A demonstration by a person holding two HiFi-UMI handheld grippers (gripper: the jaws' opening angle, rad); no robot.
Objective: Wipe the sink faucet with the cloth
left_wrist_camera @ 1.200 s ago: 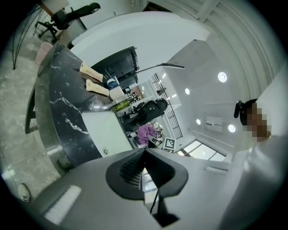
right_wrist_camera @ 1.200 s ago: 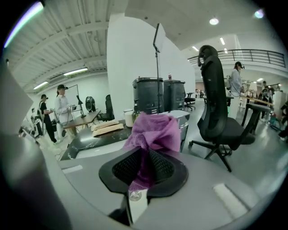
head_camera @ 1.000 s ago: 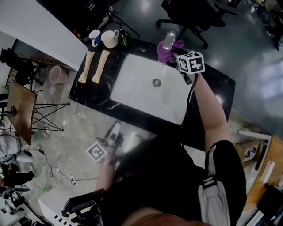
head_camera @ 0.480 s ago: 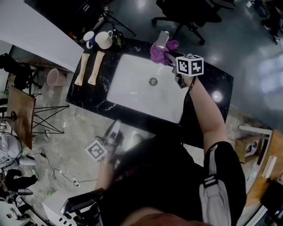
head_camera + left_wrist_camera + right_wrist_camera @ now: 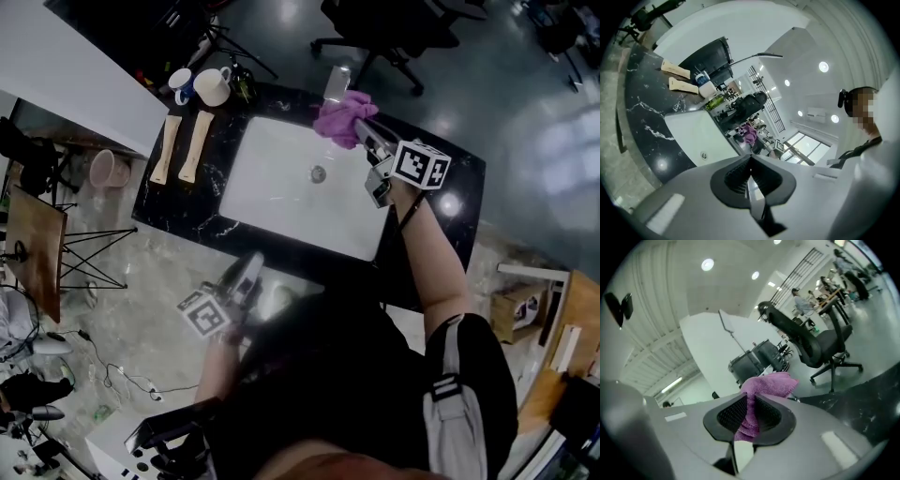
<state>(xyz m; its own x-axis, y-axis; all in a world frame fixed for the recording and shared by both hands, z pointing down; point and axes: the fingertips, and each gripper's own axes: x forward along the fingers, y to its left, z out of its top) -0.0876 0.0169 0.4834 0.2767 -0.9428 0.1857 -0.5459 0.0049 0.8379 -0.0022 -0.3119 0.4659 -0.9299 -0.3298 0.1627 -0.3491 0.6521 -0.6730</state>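
I judge the wiping under way, not finished: the right gripper (image 5: 364,131), jaws clamped on the cloth (image 5: 339,114), is at the faucet (image 5: 336,82), twelve o'clock of the sink (image 5: 272,192); the left gripper (image 5: 246,274), jaws together, holds nothing.

White rectangular sink (image 5: 281,187) set in black marble desk (image 5: 441,187); two mugs (image 5: 212,86) at its far left; purple cloth (image 5: 342,114) beside chrome faucet (image 5: 336,82), far rim.

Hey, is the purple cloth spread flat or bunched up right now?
Bunched up: the right tool pinches the cloth into a crumpled wad, folds bulging beyond it.
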